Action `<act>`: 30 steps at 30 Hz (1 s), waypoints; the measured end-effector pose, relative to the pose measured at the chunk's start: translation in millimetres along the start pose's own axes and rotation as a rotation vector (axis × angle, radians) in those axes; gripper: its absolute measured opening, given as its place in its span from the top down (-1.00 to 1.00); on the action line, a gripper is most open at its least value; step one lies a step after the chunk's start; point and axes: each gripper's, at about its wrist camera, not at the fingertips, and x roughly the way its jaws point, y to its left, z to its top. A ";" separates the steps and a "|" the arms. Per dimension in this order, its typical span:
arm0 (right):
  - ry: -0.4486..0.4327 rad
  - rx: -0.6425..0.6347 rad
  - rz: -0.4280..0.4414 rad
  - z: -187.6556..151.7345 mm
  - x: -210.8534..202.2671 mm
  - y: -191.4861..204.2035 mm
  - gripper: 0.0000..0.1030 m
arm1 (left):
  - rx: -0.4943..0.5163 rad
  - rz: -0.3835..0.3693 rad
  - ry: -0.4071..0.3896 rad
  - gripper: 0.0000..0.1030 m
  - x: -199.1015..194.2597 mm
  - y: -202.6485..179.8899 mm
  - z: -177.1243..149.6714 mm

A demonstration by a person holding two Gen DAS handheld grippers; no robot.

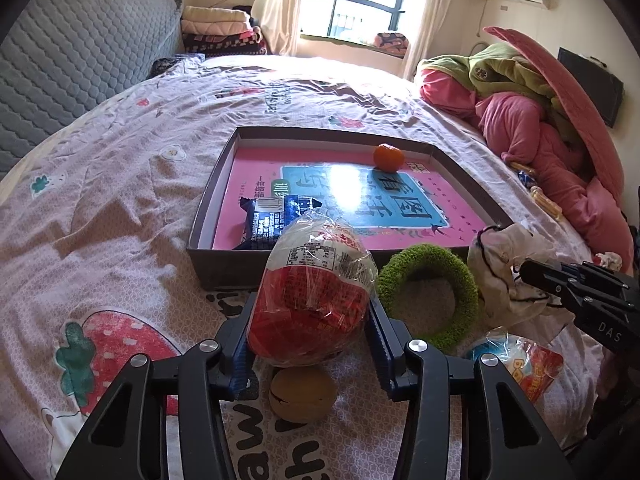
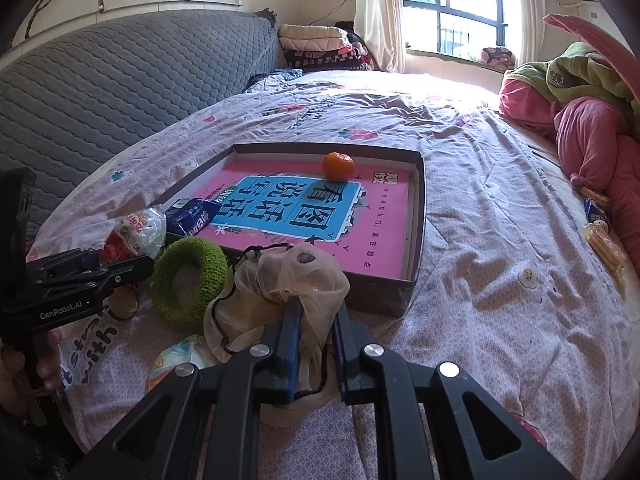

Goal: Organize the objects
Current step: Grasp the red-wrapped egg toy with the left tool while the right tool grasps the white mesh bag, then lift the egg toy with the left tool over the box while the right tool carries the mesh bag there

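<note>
Closest to the left wrist camera, the left gripper (image 1: 312, 320) clasps a plastic-wrapped red and white snack pack (image 1: 314, 292) between its blue pads, one pad on each flank. The pack's long axis runs away from the camera toward the box, its clear twisted end pointing up and forward. Below it a walnut (image 1: 302, 394) lies on the printed bedsheet (image 1: 120, 184). Just right of the pack sits a green fuzzy ring (image 1: 428, 292), lying flat, and beside that a beige drawstring pouch (image 1: 504, 264), met from the right by the right gripper's black fingers. A small bright packet (image 1: 524, 360) lies nearer the camera. Beyond stands a shallow box (image 1: 224, 184) lined with a pink and blue book cover; inside are a blue snack bag (image 1: 272, 222) at the near-left corner and an orange (image 1: 388, 157) near the far wall.

From the right wrist view, the right gripper (image 2: 316, 320) is clenched on the pouch (image 2: 296, 276), thin fabric pinched between its jaws and the dark cord trailing down toward the camera. The pouch's bulk bunches forward against the box (image 2: 420, 216)'s near wall. To the left lie the ring (image 2: 188, 280) and, further left, the left gripper (image 2: 116, 268) with the pack (image 2: 136, 232) in its jaws, a hand (image 2: 24, 364) on its handle.
</note>
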 end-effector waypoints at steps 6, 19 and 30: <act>-0.013 -0.001 0.001 1.2 -3.0 0.4 0.73 | -0.004 0.002 0.010 0.03 3.7 -2.0 -1.7; -0.039 0.014 0.005 3.4 -6.1 -1.9 0.73 | -0.030 -0.002 -0.021 0.03 -6.4 1.6 5.5; -0.131 0.037 0.012 12.1 -24.0 -3.9 0.73 | -0.027 -0.004 -0.071 0.03 -32.5 -6.8 17.2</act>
